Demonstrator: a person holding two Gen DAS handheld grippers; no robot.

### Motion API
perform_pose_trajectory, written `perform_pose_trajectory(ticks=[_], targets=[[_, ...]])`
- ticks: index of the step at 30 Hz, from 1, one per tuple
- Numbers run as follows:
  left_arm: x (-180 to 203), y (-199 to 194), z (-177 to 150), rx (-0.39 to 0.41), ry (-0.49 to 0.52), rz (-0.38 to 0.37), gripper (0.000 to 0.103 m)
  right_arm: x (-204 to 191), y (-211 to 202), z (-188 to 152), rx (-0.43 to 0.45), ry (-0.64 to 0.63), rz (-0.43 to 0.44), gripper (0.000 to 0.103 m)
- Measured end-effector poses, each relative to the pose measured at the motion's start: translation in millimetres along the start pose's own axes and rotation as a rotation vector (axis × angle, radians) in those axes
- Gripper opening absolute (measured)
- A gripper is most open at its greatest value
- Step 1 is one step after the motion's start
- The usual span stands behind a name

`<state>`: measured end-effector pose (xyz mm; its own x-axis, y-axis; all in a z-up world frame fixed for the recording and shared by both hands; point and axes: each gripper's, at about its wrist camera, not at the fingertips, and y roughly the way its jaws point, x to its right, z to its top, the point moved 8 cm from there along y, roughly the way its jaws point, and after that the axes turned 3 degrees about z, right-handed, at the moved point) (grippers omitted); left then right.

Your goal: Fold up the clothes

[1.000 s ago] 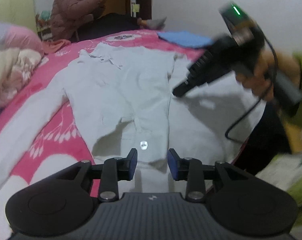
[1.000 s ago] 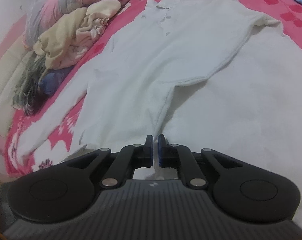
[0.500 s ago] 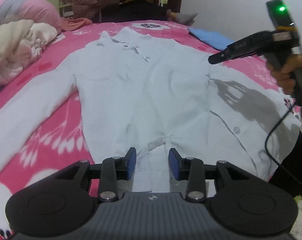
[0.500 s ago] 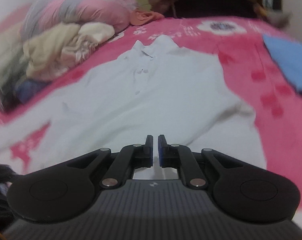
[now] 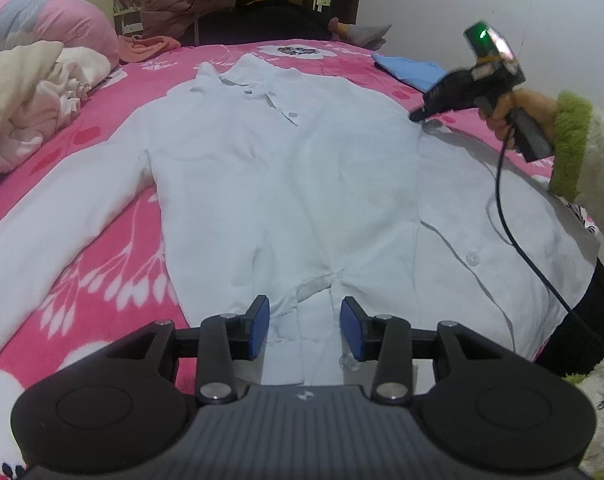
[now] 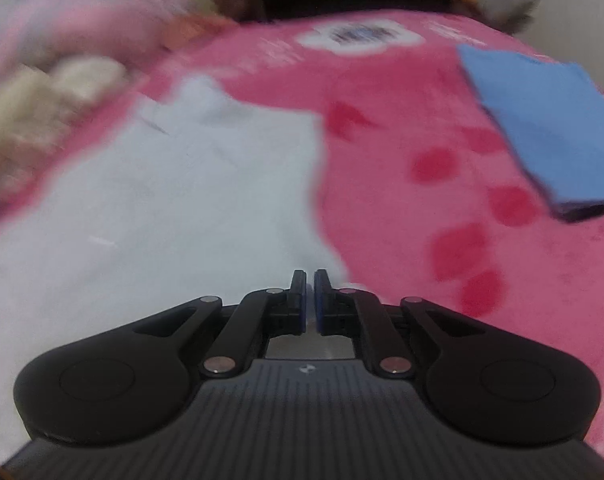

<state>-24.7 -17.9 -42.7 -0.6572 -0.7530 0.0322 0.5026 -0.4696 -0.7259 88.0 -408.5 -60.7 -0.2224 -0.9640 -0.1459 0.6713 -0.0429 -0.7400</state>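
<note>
Left wrist view looks steeply down along its fingers, close over the white shirt's hem, facing the collar. Right wrist view, blurred, sits near the shirt's shoulder; both share the pink bedspread and blue cloth.

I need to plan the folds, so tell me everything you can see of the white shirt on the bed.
The white shirt lies face up, spread flat on the pink flowered blanket. It looks like thin woven cloth, lightly creased, with a collar at the far end and a buttoned placket. One long sleeve stretches out toward the near left corner; the other side lies broad toward the bed's right edge, showing a button. The left gripper stands open over its hem, and the right gripper is shut at its far right shoulder.
</note>
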Motion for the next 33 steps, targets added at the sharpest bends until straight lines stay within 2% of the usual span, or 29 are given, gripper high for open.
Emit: perform_pose_trajectory(ticks=[4,6,12,16,19,22,25,27,30,33], targets=[[0.6,1.2,0.0,0.000,0.011,-0.004,0.044,21.6,7.8,6.9,0.016,0.040,-0.027,0.000],[1.5,1.9,-0.4,0.000,0.019,-0.006,0.045,21.9,4.5,12.0,0.025,0.009,-0.056,0.001],[1.2,2.6,-0.8,0.001,0.025,-0.009,0.046,5.0,-22.7,20.3,0.079,-0.031,0.030,0.001],[0.4,2.5,0.0,0.000,0.011,-0.014,0.047,3.9,-16.8,10.8,0.040,-0.069,-0.009,0.002],[0.3,1.4,-0.3,0.001,0.001,-0.013,0.052,-0.5,-23.7,11.6,0.054,-0.047,0.003,0.003],[2.2,-1.0,-1.3,0.007,-0.005,-0.012,0.059,-22.7,-45.6,12.3,0.093,-0.045,0.063,0.003],[2.6,-5.2,-1.2,0.022,-0.022,0.000,0.062,-54.2,-75.5,6.2,0.122,-0.049,0.141,0.003],[-0.3,-11.6,-0.8,0.040,-0.054,0.006,0.062,-76.7,-96.3,-2.7,0.123,-0.036,0.223,0.003],[-7.2,-24.2,-0.2,0.077,-0.116,0.010,0.065,-106.1,-119.4,-19.8,0.094,-0.017,0.340,0.008],[-15.0,-37.0,0.2,0.114,-0.179,0.018,0.067,-133.6,-136.2,-39.8,0.082,-0.037,0.388,0.014]])
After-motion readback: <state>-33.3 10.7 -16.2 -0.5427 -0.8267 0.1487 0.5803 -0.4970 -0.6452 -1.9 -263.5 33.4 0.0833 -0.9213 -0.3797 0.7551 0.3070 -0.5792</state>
